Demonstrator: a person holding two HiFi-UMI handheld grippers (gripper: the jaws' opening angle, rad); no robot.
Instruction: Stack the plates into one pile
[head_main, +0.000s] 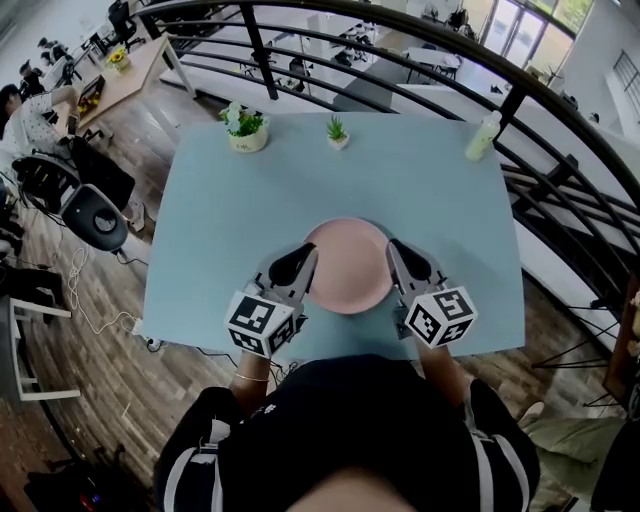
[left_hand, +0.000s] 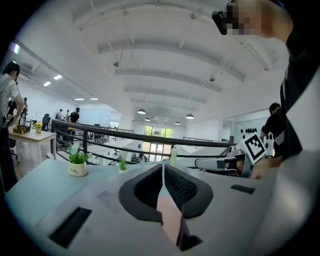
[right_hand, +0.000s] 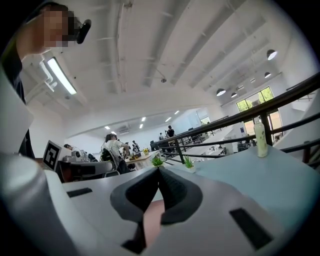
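A pink plate (head_main: 348, 265) hangs over the near half of the light blue table (head_main: 220, 220), held from both sides. My left gripper (head_main: 305, 255) is shut on its left rim and my right gripper (head_main: 395, 250) is shut on its right rim. In the left gripper view the jaws (left_hand: 163, 167) meet at their tips with a strip of the pink plate (left_hand: 170, 217) pinched between them. The right gripper view shows the same: closed jaws (right_hand: 158, 170) with the pink plate (right_hand: 151, 220) between the pads. I see only this plate.
Two small potted plants (head_main: 245, 128) (head_main: 337, 131) and a pale bottle (head_main: 482, 137) stand along the table's far edge. A black railing (head_main: 520, 100) curves behind and to the right. An office chair (head_main: 95, 215) sits off the table's left side.
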